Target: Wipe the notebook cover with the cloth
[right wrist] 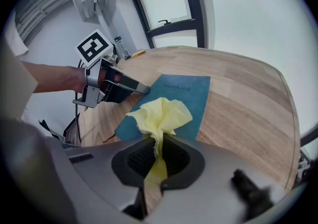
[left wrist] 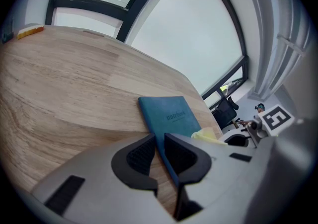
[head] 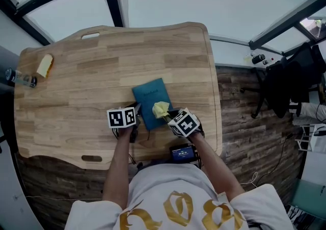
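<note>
The teal notebook (head: pixel 151 99) lies flat on the wooden table (head: pixel 76 86), directly ahead of both grippers. We see the left gripper (left wrist: pixel 159 141) clamped on the notebook's near edge, which runs between its jaws. The right gripper (right wrist: pixel 158 146), just beside it, pinches a crumpled yellow cloth (right wrist: pixel 161 113) whose free end bunches over the cover just beyond its jaw tips.

Wooden table (head: pixel 76 96); plank floor (head: pixel 239 122); dark-framed windows (left wrist: pixel 189 34); black chair (head: pixel 293 78) right.
</note>
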A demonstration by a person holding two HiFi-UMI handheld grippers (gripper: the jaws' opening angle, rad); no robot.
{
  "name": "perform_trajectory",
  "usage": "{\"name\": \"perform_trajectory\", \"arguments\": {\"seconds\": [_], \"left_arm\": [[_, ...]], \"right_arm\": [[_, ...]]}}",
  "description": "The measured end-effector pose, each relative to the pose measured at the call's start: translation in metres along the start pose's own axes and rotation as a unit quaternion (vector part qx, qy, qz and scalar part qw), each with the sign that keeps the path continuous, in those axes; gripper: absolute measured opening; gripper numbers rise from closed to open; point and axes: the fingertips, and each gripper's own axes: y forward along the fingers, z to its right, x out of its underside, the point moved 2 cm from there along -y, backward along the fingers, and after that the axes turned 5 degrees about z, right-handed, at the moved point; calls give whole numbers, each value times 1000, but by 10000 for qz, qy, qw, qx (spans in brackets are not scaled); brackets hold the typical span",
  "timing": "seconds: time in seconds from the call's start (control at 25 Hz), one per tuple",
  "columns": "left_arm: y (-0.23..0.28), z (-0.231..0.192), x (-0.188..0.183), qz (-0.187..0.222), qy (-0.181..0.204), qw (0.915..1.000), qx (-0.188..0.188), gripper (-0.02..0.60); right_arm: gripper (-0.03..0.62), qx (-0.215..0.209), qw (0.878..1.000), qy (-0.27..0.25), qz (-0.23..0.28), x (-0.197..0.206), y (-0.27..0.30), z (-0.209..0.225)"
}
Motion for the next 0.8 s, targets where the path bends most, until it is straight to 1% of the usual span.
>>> {"name": "perform_trajectory", "arguments": {"seconds": [0.32,0.64,0.8], "left_arm": [[0,1,-2,18,12,10000,7,67],[2,-1,3,-45,-58,10000,18,67],[2,0,4,-56,-70,10000,22,67]], "right_arm": [[37,-8,9998,-193,-5,-10,3,9],[37,53,9998,-118,150,-23,8,19],[37,183,9994,-77,291,-33,11,27]]}}
